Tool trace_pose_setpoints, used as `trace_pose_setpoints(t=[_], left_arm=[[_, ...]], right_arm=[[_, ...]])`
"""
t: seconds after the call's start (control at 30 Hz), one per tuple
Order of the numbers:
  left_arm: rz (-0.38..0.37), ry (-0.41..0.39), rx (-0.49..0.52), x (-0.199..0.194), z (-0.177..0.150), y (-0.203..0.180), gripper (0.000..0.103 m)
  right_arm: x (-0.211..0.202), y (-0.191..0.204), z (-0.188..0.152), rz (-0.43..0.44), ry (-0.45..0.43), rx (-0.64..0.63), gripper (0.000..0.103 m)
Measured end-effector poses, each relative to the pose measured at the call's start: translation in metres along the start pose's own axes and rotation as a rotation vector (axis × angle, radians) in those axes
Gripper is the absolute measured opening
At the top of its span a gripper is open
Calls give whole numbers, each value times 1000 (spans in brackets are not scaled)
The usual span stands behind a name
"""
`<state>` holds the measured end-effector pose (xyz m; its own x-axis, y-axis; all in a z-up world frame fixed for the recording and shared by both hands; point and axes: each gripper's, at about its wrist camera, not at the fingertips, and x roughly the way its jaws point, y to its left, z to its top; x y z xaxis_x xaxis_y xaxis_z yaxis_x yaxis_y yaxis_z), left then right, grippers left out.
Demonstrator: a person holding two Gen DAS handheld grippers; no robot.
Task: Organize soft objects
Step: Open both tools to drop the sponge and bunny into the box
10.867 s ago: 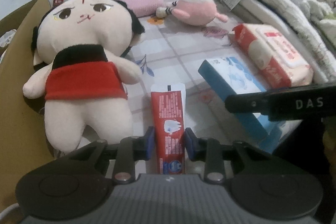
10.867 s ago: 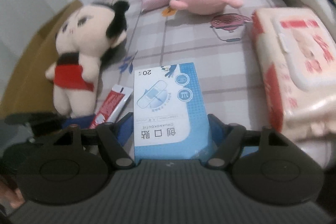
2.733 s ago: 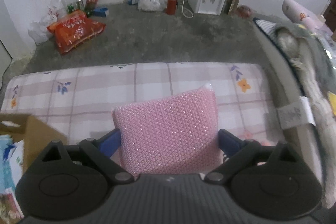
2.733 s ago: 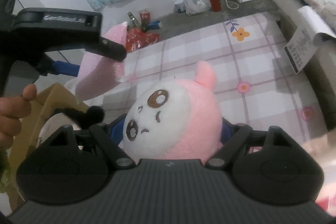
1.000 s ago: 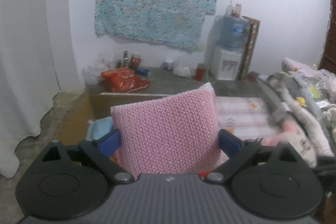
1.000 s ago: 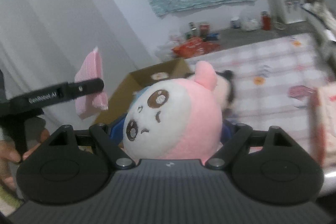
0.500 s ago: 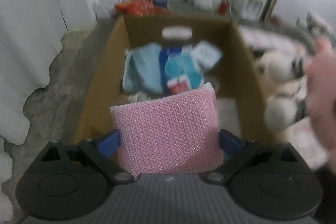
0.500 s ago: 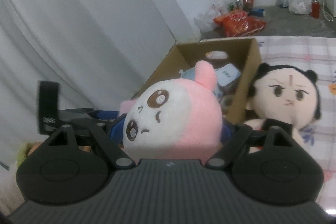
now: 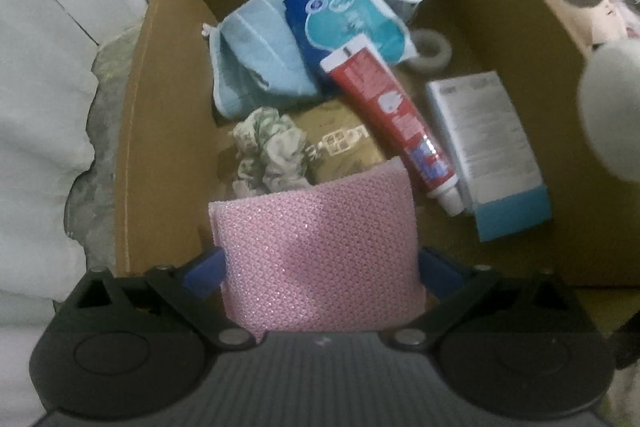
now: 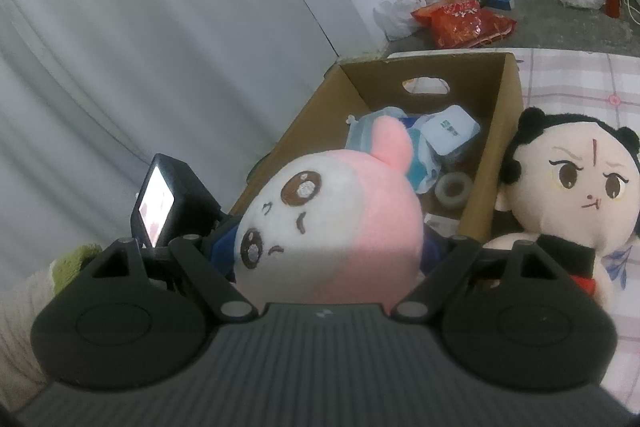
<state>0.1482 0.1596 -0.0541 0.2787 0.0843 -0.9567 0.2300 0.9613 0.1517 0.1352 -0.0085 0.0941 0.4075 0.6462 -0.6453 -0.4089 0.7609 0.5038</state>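
- the left tool (image 9: 320,267) grips the pink sponge (image 9: 316,251) over the near end of the cardboard box (image 9: 168,67).
- the right tool (image 10: 332,251) clamps the pink plush (image 10: 332,223) near the box.
- inside the box lie a toothpaste tube (image 9: 392,115), a blue cloth (image 9: 260,55) and a tape roll (image 9: 432,49).
- a black-haired doll (image 10: 576,195) leans against the box's outer wall.

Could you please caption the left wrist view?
Left gripper holds pink sponge above cardboard box of toiletries.

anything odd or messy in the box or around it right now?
Nothing is damaged or spilled. The cardboard box is a loose jumble: the toothpaste tube lies slantwise, its cap end on the blue-edged carton, beside a crumpled scrunchie. The black-haired doll sits outside, against the box wall.
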Motion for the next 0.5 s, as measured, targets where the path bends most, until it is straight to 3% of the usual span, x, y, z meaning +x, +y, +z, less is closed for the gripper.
trace_pose_setpoints(t=[0.27, 0.5], left_arm=[[-2, 51, -8, 11, -1, 3, 103], [-64, 95, -43, 30, 1, 9, 103]], right_arm=[[3, -12, 4, -6, 12, 8, 85], [2, -14, 2, -2, 19, 13, 86]])
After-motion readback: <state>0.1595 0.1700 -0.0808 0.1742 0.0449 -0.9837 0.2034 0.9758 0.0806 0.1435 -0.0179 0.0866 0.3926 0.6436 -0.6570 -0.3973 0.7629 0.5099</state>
